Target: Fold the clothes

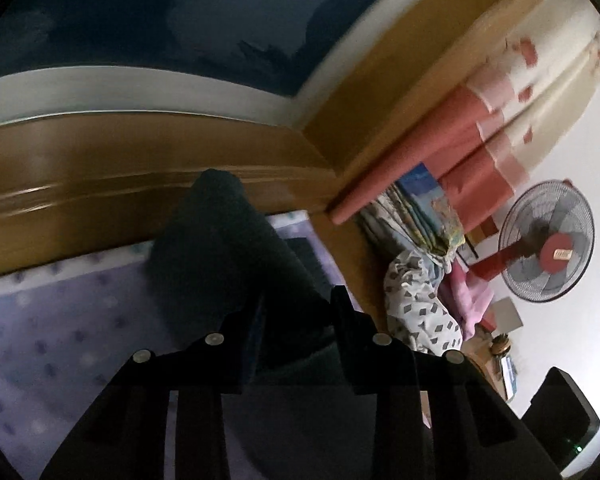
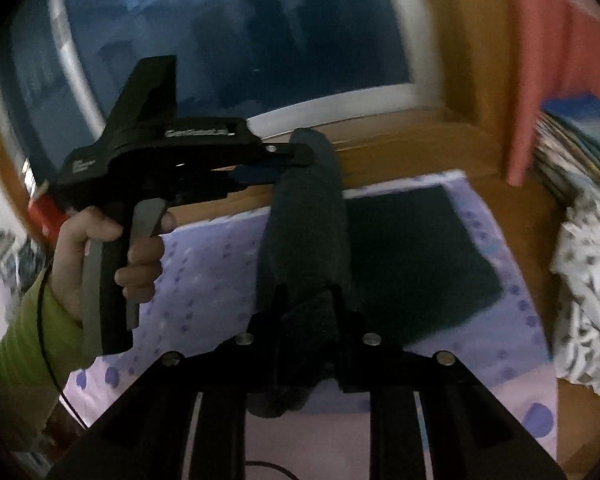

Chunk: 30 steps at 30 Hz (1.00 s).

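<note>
**Dark garment lifted between two hand-held grippers over the bed**

From the left wrist view, we see the lilac dotted bedsheet [image 1: 60,320] ending at a wooden window ledge [image 1: 120,160], with the dark window pane [image 1: 160,20] above it. To the right the bed is hemmed in by a heap of patterned bedding [image 1: 416,304], a coral and cream curtain [image 1: 480,136] and a standing fan [image 1: 548,240], so the open room lies to the left over the sheet. The dark garment [image 1: 228,248] rises from our left hand-held gripper [image 1: 296,312] as a long band, its long axis running away from the camera toward the ledge. The jaws stand narrow and the cloth fills the gap between them, so they are clamped on it.

From the right wrist view, we see the same sheet [image 2: 204,256] with a flat dark folded cloth [image 2: 416,256] lying on it to the right of the raised garment [image 2: 308,232]. The garment stretches as a rolled band from our right hand-held gripper [image 2: 306,308] up to the left hand-held gripper [image 2: 288,160], long axis pointing toward the window. The right jaws are nearly together, pinching the cloth's near end. A hand [image 2: 112,264] in a green sleeve [image 2: 16,360] grips the left tool's handle, whose tip bites the garment's far end. The picture is motion-blurred.
</note>
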Tool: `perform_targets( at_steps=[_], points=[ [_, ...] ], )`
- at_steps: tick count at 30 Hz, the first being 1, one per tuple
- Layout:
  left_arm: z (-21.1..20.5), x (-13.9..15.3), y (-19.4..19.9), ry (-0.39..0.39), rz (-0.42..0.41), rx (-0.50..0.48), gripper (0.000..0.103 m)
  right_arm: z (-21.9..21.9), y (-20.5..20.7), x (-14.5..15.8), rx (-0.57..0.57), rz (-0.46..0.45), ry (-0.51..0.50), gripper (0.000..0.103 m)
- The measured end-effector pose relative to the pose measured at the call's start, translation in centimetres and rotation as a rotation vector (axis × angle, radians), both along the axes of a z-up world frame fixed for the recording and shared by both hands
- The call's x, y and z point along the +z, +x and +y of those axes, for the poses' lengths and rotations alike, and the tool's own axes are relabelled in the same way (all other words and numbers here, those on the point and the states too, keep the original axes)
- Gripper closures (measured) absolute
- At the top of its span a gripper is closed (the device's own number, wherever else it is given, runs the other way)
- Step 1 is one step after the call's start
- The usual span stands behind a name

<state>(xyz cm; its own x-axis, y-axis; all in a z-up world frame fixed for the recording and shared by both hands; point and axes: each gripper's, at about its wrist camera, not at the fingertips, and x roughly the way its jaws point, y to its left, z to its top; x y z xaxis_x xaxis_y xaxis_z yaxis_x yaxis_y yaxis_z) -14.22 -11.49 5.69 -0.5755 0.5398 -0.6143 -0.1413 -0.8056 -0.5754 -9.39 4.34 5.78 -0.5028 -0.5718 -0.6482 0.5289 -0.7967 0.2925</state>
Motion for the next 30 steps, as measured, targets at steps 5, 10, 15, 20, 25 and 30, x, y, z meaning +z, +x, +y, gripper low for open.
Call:
perform_targets(
  at_steps=[5, 10, 15, 20, 25, 30],
  points=[
    [5.2, -1.8, -3.5, -0.071, -0.057, -0.041, 0.07, 5.0, -3.6, -2.8, -0.072, -0.111, -0.044, 0.085],
    [8.5, -4.7, -5.3, -0.098, -0.119, -0.036, 0.07, 8.2, -6.0, -5.9, -0.085, -0.231, -0.072, 0.085],
    [9.1, -4.8, -5.0, -0.109, -0.122, 0.001, 0.07, 9.2, -6.9, -6.0, -0.013, -0.284, -0.084, 0.076],
    [7.6, -2.5, -1.3, -0.126, -0.062, 0.067, 0.07, 10.4, -8.2, -3.3, 0.081, -0.221, -0.085, 0.066],
    [5.3, -2.0, 3.6, -0.175, -0.046, 0.2, 0.07, 8.4, -11.1, -3.8, 0.188, -0.253, -0.076, 0.056],
    [4.2, -4.4, 6.8, -0.17, -0.107, 0.282, 0.07, 6.4, -13.5, -5.9, 0.252, -0.367, -0.099, 0.056]
  ],
)
